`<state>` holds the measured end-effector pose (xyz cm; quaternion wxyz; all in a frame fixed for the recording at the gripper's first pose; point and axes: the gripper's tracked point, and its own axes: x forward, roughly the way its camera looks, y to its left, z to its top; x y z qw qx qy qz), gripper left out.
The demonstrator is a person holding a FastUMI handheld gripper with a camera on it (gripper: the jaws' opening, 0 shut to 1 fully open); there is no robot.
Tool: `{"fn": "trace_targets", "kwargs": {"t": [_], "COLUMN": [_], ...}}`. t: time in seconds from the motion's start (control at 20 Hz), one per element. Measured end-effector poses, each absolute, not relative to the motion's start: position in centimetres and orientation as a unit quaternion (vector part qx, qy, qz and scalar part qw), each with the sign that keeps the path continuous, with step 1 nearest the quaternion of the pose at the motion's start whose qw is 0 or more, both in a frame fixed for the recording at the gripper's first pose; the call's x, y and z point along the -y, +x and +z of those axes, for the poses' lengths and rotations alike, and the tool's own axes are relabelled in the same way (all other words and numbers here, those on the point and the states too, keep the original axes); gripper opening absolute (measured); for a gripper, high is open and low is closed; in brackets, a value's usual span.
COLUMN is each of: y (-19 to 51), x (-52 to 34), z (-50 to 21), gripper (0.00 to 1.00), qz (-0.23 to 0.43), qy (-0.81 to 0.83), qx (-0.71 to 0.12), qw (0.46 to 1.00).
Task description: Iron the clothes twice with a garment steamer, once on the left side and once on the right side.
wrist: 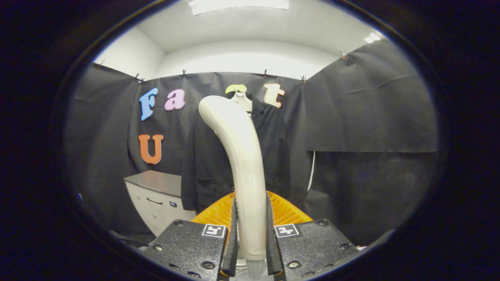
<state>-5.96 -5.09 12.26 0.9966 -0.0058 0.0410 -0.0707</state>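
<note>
Gripping garment steamer handle | hand-held gripper narrow, both fingers pressing it | dark garment hangs beyond

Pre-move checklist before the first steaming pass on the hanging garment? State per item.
1. Grip: gripper shut on the cream curved plastic steamer handle, a finger pressing each side: ok.
2. Handle upright between the fingers, its head curving up toward the garment: ok.
3. Black garment hanging on the pale mannequin form beyond the fingers: ok.
4. Steamer head touching fabric: cannot tell; the nozzle face points away.
5. Steam on: cannot tell.
6. Side obstacles: grey-topped white cabinet stands beside the garment; orange ribbed part just behind the handle: ok.
</note>
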Motion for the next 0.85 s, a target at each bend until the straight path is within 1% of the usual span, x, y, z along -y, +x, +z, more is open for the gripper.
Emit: {"fn": "trace_targets", "kwargs": {"t": [0.55, 0.85], "y": [-7.1, -8.1], "x": [3.5, 4.0], "z": [12.3, 12.5], "gripper": [0.32, 0.32], "qz": [-0.017, -0.013], "qy": [-0.013, -0.013], "qx": [-0.041, -0.040], "qw": [0.999, 0.999]}}
